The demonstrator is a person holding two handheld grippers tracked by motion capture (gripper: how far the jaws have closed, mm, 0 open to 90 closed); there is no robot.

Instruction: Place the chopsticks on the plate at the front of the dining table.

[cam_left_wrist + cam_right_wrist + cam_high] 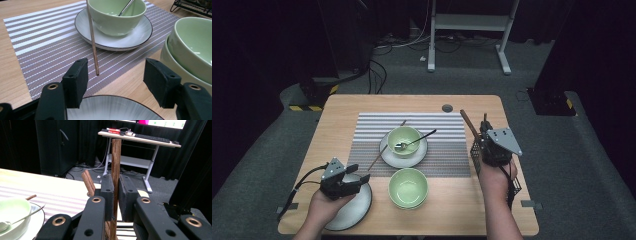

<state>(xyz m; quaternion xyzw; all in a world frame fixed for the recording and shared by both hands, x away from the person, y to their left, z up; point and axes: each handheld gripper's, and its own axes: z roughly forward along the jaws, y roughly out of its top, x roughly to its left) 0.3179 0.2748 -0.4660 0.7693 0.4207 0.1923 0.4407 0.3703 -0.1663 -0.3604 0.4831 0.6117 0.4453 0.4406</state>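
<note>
Nearest the person, the left gripper (343,181) hovers with jaws apart and empty over a grey plate (354,210); beside it two stacked green bowls (408,188) sit empty on bare wood; farther off, on the striped placemat (367,125), a third green bowl (404,139) holding a spoon (414,141) rests on a white saucer (388,157), a thin stick (384,148) leaning against the saucer; at the right edge, the right gripper (116,195) is clamped on a dark wooden chopstick (116,160) above a black wire rack (475,152).
</note>
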